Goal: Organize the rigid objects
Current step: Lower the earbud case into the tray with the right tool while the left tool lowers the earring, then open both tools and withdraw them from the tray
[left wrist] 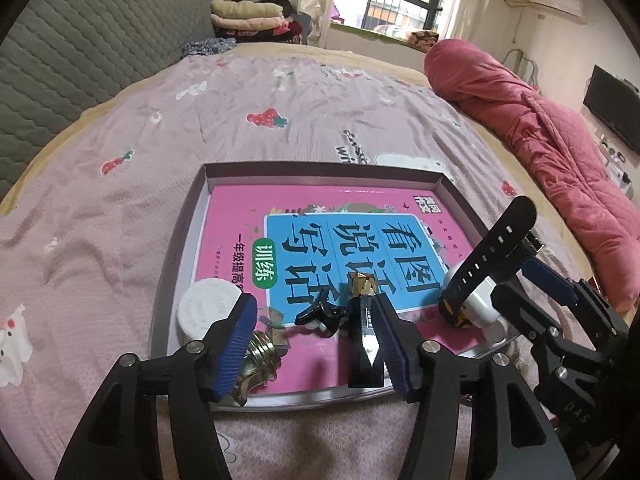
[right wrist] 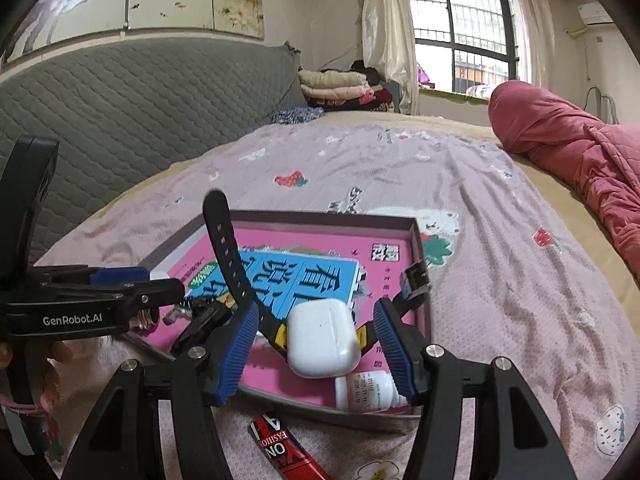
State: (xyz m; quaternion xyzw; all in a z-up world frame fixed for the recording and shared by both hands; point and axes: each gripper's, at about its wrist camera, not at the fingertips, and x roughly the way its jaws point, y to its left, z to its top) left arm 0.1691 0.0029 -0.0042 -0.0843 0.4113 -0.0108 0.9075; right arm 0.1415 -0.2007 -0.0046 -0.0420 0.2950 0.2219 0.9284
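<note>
A shallow tray [left wrist: 188,240] on the bed holds a pink book [left wrist: 240,216]. My left gripper [left wrist: 316,344] hangs open over its near edge. Between the pads lie a black bottle with a gold top [left wrist: 362,332], close to the right pad, a black hair clip [left wrist: 320,316] and a gold metal piece [left wrist: 260,356] by the left pad. A white-capped bottle [left wrist: 204,308] stands to the left. In the right wrist view my right gripper [right wrist: 316,352] is open around a white earbud case [right wrist: 322,338], with a gap on each side. The case rests on a black watch [right wrist: 228,256].
A white pill bottle [right wrist: 366,392] lies in the tray's near corner. A red and black lighter [right wrist: 284,452] lies on the pink bedsheet [right wrist: 500,280] outside the tray. A rolled red quilt [right wrist: 560,140] lies at the right, a grey headboard [right wrist: 120,112] at the left.
</note>
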